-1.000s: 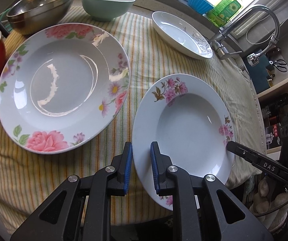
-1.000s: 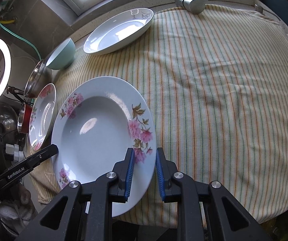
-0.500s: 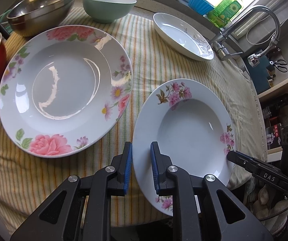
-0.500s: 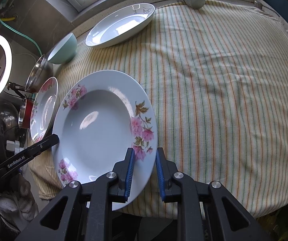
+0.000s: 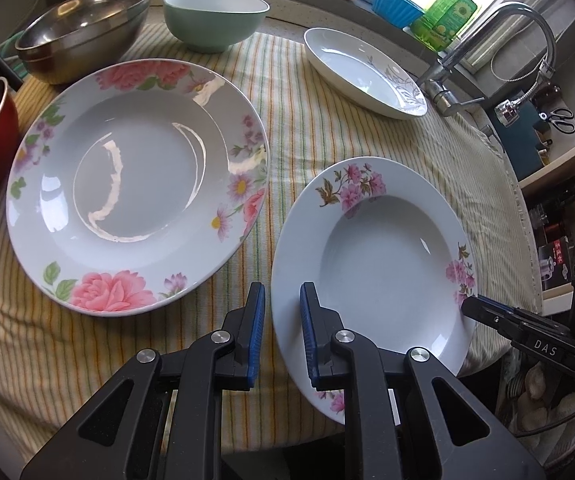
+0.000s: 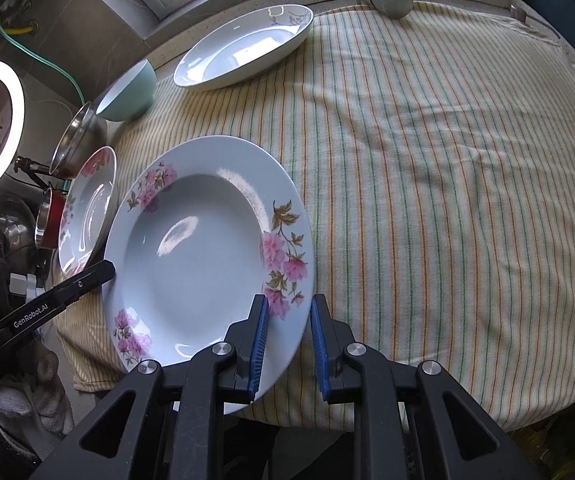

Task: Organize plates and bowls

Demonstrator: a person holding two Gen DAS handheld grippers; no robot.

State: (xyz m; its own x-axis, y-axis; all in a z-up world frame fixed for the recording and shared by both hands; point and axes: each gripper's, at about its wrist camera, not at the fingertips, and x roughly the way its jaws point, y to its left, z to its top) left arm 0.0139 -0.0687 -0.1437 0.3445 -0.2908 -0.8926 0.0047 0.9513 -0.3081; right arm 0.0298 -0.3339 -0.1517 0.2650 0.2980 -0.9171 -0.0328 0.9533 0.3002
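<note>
Altogether three plates (image 5: 135, 184) and three bowls (image 5: 215, 20) show.

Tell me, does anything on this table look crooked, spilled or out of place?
The small pink-flowered plate hangs out past the front edge of the striped cloth instead of sitting fully on it. The left gripper and right gripper pinch its opposite rims, so it seems to be carried. Nothing looks spilled or chipped.
</note>
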